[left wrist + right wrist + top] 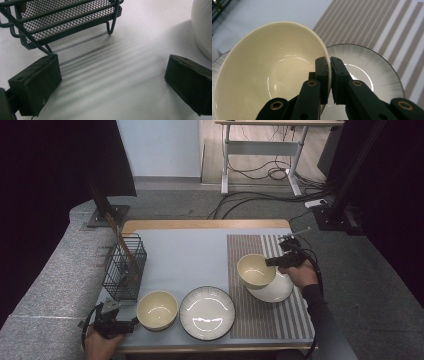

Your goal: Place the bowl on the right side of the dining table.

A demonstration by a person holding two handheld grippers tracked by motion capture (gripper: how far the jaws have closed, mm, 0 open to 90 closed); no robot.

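My right gripper (274, 262) (330, 65) is shut on the rim of a cream bowl (255, 270) (269, 75), one jaw inside and one outside. The bowl hangs tilted over a white ribbed plate (280, 290) (367, 65) that rests on the striped placemat (250, 320) (367, 22). At the table's front left corner my left gripper (122, 324) (112, 85) lies low over the pale blue mat, open, with nothing between its jaws. A second cream bowl (156, 310) (203, 27) stands just to its right.
A black wire basket (123, 267) (67, 20) holding wooden sticks stands at the left, just beyond the left gripper. A dark-rimmed plate (207, 312) lies at the front middle. Beyond the table are a desk frame and cables on the floor.
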